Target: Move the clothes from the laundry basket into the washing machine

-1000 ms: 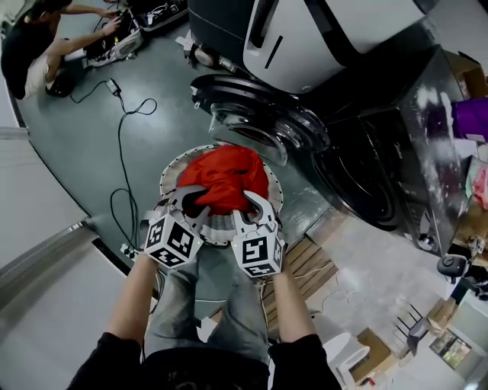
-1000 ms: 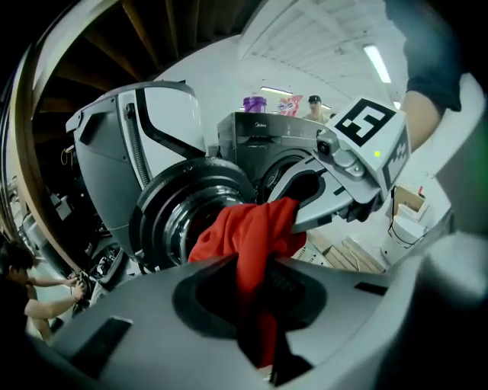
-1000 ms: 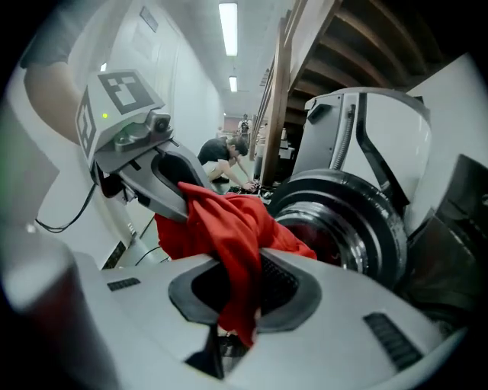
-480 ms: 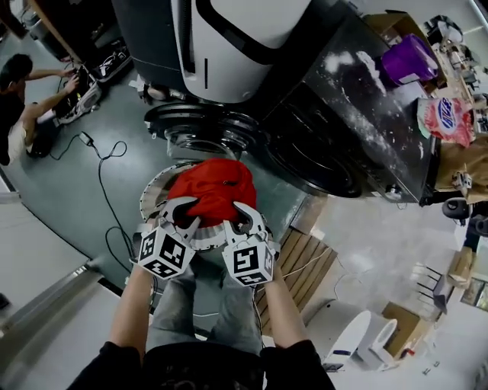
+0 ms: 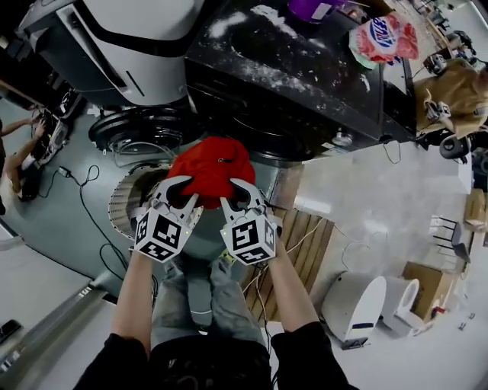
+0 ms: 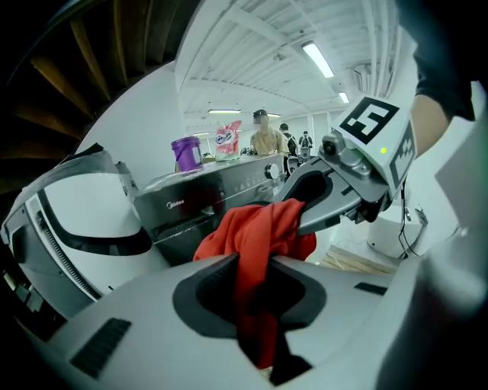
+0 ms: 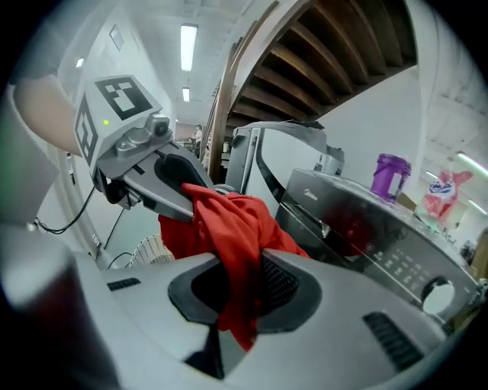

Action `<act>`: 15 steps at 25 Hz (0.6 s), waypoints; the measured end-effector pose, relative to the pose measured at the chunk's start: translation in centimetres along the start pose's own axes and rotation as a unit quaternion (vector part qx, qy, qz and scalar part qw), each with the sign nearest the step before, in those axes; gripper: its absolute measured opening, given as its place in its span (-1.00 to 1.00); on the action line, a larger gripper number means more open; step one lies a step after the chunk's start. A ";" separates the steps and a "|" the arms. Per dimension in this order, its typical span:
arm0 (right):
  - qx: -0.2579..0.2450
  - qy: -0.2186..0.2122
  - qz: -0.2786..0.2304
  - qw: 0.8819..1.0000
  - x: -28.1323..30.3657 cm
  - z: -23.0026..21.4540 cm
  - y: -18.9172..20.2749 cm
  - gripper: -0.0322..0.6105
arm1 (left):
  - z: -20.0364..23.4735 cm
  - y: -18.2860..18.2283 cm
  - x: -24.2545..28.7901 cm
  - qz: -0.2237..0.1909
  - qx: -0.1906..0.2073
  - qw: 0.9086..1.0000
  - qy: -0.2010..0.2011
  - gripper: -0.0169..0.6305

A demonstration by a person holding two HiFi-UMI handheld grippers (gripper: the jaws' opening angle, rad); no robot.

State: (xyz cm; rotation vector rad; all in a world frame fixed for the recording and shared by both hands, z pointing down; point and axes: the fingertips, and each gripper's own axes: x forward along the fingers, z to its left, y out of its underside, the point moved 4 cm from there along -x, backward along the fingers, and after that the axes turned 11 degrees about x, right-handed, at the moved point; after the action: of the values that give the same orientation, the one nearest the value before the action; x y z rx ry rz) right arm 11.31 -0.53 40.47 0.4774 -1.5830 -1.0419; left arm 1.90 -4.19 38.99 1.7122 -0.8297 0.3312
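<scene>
- A second ago the red garment lay heaped on the laundry basket. Now it is lifted off, and the basket's pale rim shows to the left of it and lower.
- The washing machine sat off to the right before. Now its dark front is right behind the garment, and its top fills the upper part of the head view (a purple cup and a pink bag stand on it).
- The machine's round door is swung open, to the left of the cloth.
- The garment is bright red and soft, bunched into one rounded lump, with loose folds trailing down through each pair of jaws.
- The left gripper is nearly closed, its jaws pinching a fold on the lump's left side.
- The right gripper is just as narrow, clamped on a fold on the right side.
- The two grippers sit side by side, close together, marker cubes facing up at the head camera and jaws pointing forward and down.
- The left forearm and the right forearm reach out bare from dark sleeves, roughly parallel.
</scene>
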 end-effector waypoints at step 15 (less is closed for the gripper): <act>0.054 0.084 -0.027 0.995 -4.6 -10.7 0.2 -0.69 | 0.2 -9.9 7.7 -0.053 0.065 0.996 0.034 -0.71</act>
State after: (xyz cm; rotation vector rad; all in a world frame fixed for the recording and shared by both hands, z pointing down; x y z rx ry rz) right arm 22.65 -0.81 37.82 0.6689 -1.4875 -0.9339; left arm 14.04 -6.08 36.38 1.8486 -0.6770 0.3769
